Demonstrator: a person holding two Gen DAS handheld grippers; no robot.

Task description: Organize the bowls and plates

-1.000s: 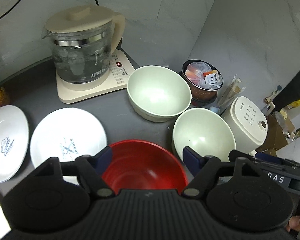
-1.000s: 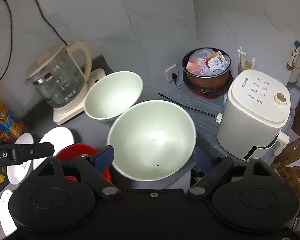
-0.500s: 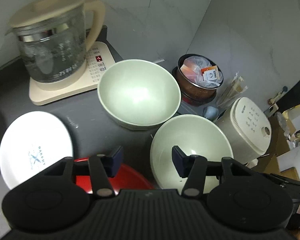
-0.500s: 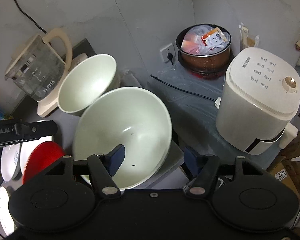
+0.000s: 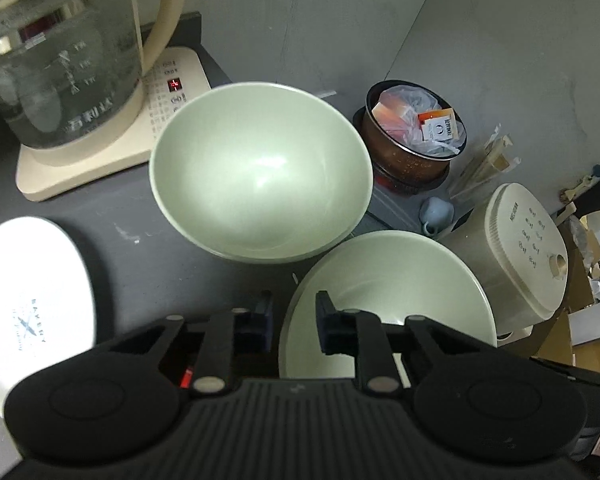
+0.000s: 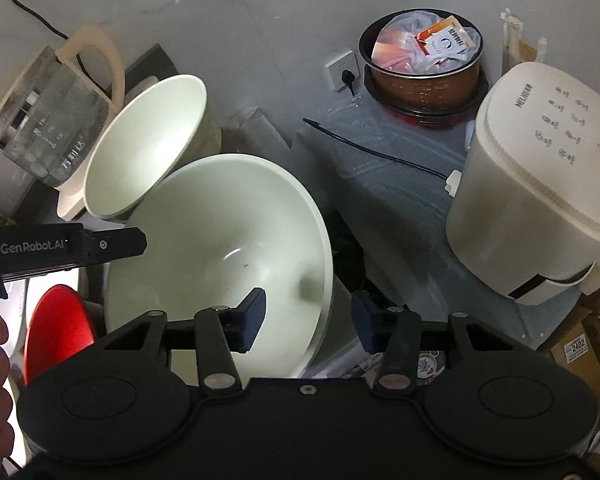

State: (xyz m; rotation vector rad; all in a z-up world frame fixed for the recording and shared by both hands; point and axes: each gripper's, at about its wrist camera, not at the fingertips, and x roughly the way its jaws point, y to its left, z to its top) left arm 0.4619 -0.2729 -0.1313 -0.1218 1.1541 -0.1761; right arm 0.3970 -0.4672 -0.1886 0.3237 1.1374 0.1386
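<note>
Closing on opposite rims of the near pale bowl (image 5: 384,280), left hand-held gripper (image 5: 293,322), right hand-held gripper (image 6: 308,320), red bowl (image 6: 58,328) half hidden

Both pale green bowls (image 5: 260,168) (image 5: 388,292) look glossy and smooth, like glazed ceramic. The white plate (image 5: 32,300) shines too. The kettle (image 5: 56,76) is clear glass with a cream plastic handle. The bench (image 5: 140,232) is dark and matt.

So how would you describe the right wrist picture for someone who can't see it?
The right gripper is closing astride the near rim of a pale green bowl, one finger inside, one outside. Behind it sit a second green bowl, a glass kettle and a white cooker; a red bowl shows at left.
</note>
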